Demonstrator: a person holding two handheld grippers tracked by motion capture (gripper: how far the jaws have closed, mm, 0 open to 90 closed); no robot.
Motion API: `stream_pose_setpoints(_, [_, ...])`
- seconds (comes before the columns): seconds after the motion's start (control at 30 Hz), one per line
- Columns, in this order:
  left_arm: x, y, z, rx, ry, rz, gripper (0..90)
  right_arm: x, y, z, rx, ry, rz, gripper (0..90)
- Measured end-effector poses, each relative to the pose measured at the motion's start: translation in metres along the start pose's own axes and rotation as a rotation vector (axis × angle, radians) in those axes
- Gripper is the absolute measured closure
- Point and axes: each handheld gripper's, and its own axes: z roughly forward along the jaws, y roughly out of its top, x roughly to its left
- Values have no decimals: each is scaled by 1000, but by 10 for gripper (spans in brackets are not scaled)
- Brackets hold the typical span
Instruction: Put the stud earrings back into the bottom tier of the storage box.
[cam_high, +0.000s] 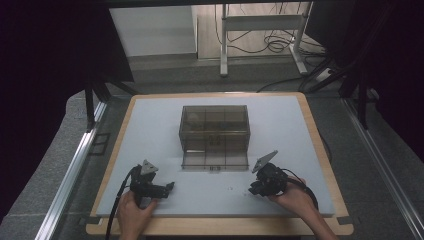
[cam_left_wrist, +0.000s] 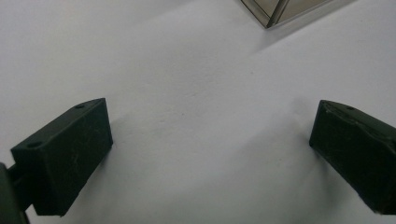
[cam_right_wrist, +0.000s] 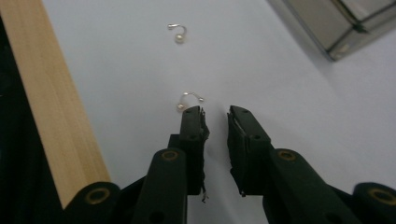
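My right gripper (cam_right_wrist: 215, 112) had its jaws nearly together with just a narrow gap and nothing between them, the nearer pearl earring (cam_right_wrist: 189, 100) lying on the white mat (cam_high: 150, 145) right at the tip of one jaw. The second earring (cam_right_wrist: 177, 33) sat further out. My left gripper (cam_left_wrist: 210, 135) hung wide open over bare mat, near a corner of the smoky plastic box (cam_high: 215, 136).

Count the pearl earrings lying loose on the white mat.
2. One small pearl earring with a curved silver hook lies just ahead of the right gripper, by its left finger. The second pearl earring lies farther out on the white mat. Others may sit hidden inside the smoky box.
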Motion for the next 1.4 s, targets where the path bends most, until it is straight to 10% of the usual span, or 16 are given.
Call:
stream_pose_setpoints(0.87, [0, 0, 0, 0, -1, -1, 0, 21, 35, 21, 179, -16, -158, 829])
stream_pose_setpoints(1.4, [0, 0, 0, -1, 0, 0, 0, 15, 40, 18, 205, 1, -95, 849])
